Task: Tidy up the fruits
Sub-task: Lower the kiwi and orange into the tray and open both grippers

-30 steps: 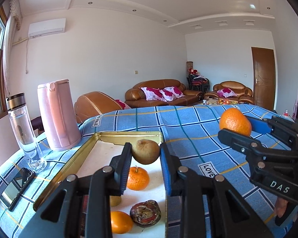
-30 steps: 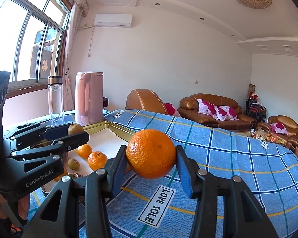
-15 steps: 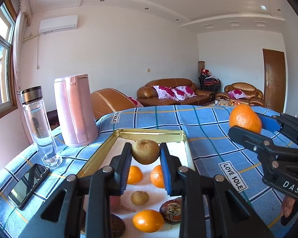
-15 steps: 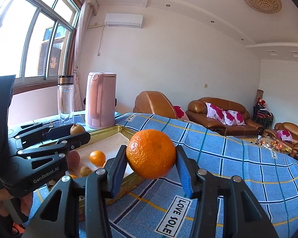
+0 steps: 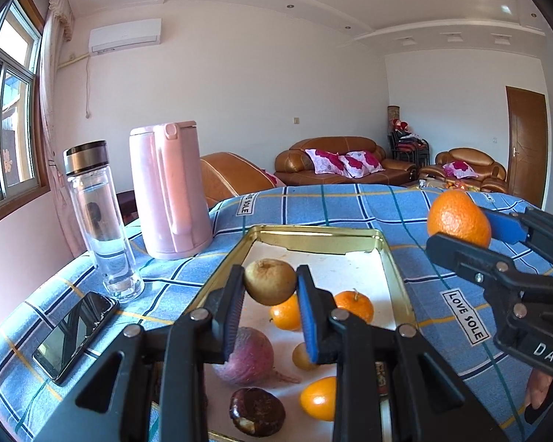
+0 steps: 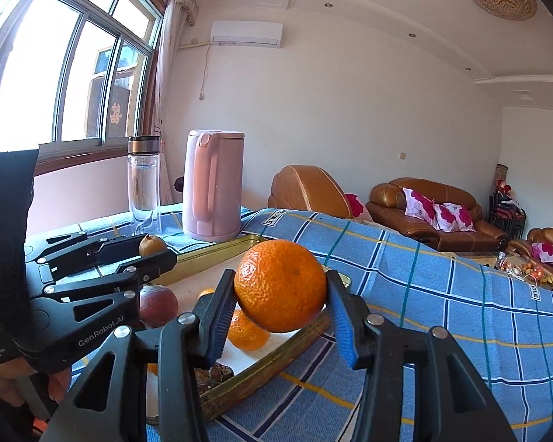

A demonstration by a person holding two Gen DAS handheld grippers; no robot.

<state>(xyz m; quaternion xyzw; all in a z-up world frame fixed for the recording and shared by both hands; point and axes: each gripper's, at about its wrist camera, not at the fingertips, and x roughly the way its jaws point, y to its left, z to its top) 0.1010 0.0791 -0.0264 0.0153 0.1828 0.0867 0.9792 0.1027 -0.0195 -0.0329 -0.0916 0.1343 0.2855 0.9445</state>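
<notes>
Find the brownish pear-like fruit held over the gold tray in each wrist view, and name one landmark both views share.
Left wrist view: brownish fruit at centre, clamped in the left gripper.
Right wrist view: small, at mid-left, over the gold tray.
Shared landmark: pink kettle behind the tray.

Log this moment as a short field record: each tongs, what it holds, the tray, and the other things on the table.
left tongs: shut on a brown fruit, held above the tray
right tongs: shut on a big orange, in the air
tray: gold rim, white floor, on the blue checked cloth
in tray: small oranges, a purple root, a dark round fruit
left of tray: pink kettle, glass bottle, phone
</notes>
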